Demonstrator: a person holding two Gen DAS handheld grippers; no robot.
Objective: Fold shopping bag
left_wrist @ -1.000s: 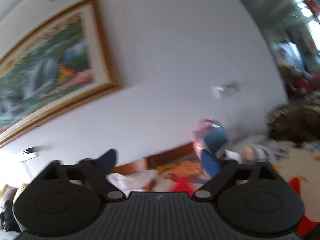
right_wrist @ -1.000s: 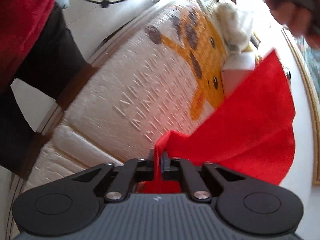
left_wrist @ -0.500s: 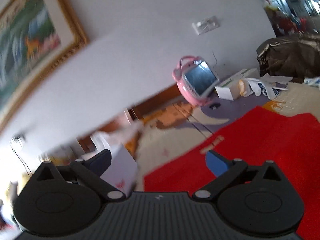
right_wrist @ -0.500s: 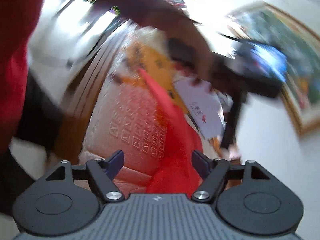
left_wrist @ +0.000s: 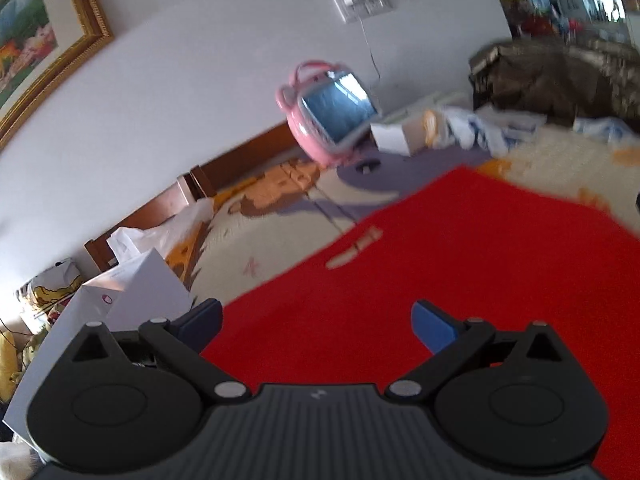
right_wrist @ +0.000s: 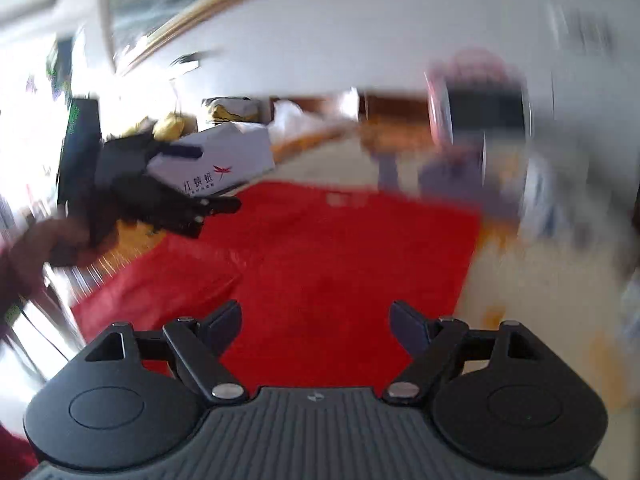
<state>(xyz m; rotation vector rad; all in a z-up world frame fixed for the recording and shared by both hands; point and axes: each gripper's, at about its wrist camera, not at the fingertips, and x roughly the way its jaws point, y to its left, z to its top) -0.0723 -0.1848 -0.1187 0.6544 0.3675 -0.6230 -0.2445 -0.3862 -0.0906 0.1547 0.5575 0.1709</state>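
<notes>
The red shopping bag (left_wrist: 460, 264) lies spread flat on a patterned mat; in the right wrist view the bag (right_wrist: 320, 256) fills the middle, blurred by motion. My left gripper (left_wrist: 316, 320) hovers open over the bag's near left edge with nothing between its blue-padded fingers. My right gripper (right_wrist: 316, 320) is open too, above the bag's near edge, holding nothing. At the left of the right wrist view, a hand carries the left gripper (right_wrist: 204, 188) near the bag's far left corner.
A white box (left_wrist: 120, 300) with a red logo stands left of the bag, seen again as the box (right_wrist: 224, 160). A pink toy screen (left_wrist: 332, 116) sits by the wall, with a white plastic bag (left_wrist: 160, 236), papers, and a dark heap (left_wrist: 560, 80) at the right.
My right gripper, shut on the red bag a second ago, has opened and let it go; the bag now lies flat. My left gripper swung down from the wall to the bag.
</notes>
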